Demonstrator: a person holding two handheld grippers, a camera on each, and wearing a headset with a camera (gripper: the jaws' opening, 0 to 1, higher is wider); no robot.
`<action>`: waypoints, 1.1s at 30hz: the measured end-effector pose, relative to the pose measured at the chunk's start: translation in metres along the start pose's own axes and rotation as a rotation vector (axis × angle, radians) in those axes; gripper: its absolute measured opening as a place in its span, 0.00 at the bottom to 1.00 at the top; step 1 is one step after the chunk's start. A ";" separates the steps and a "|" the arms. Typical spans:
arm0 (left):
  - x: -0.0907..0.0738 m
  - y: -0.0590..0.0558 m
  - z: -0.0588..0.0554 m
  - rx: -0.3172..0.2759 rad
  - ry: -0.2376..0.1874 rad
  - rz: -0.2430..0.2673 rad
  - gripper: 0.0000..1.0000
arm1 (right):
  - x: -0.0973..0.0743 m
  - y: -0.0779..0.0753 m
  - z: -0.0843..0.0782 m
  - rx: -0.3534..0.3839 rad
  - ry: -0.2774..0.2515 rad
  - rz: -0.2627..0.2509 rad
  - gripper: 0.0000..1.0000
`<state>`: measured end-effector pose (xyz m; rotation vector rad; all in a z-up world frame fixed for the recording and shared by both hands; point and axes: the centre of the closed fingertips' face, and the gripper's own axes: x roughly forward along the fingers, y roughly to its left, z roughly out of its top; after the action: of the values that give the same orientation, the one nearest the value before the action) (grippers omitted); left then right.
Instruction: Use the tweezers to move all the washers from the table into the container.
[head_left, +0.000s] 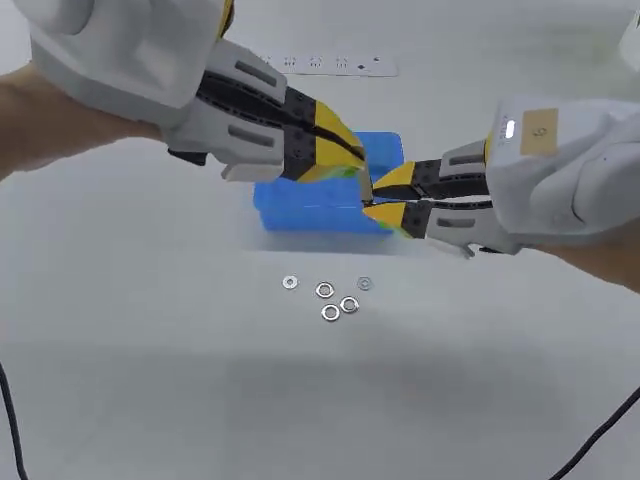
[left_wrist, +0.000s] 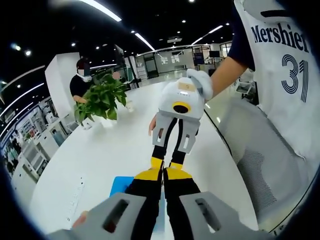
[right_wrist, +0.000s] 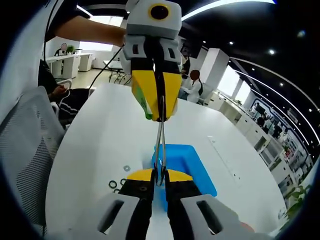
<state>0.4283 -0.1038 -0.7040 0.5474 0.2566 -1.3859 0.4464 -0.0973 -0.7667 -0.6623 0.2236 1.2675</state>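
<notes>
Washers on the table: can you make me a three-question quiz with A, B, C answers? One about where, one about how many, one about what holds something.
1. Where are the washers?
A on the table, outside the blue container
B inside the blue container
C on the floor

2. How many washers are there?
A two
B nine
C five

3. What holds the tweezers?
A nothing
B the left gripper and the right gripper, jaws shut
C a bare hand

Answers: 1 A, they lie on bare tabletop. 2 C, the head view shows five rings. 3 B, each end is pinched in the right gripper view.
</notes>
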 end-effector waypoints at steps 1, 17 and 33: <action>-0.001 0.003 0.000 0.006 0.003 0.001 0.05 | 0.001 -0.003 0.000 0.003 -0.002 -0.003 0.09; 0.001 0.059 -0.039 -0.010 0.057 0.008 0.05 | 0.056 -0.045 -0.015 0.037 0.001 -0.006 0.09; 0.022 0.083 -0.086 -0.092 0.107 -0.024 0.05 | 0.096 -0.047 -0.052 0.144 0.040 0.094 0.09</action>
<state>0.5258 -0.0719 -0.7697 0.5444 0.4123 -1.3627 0.5302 -0.0560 -0.8404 -0.5589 0.3789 1.3157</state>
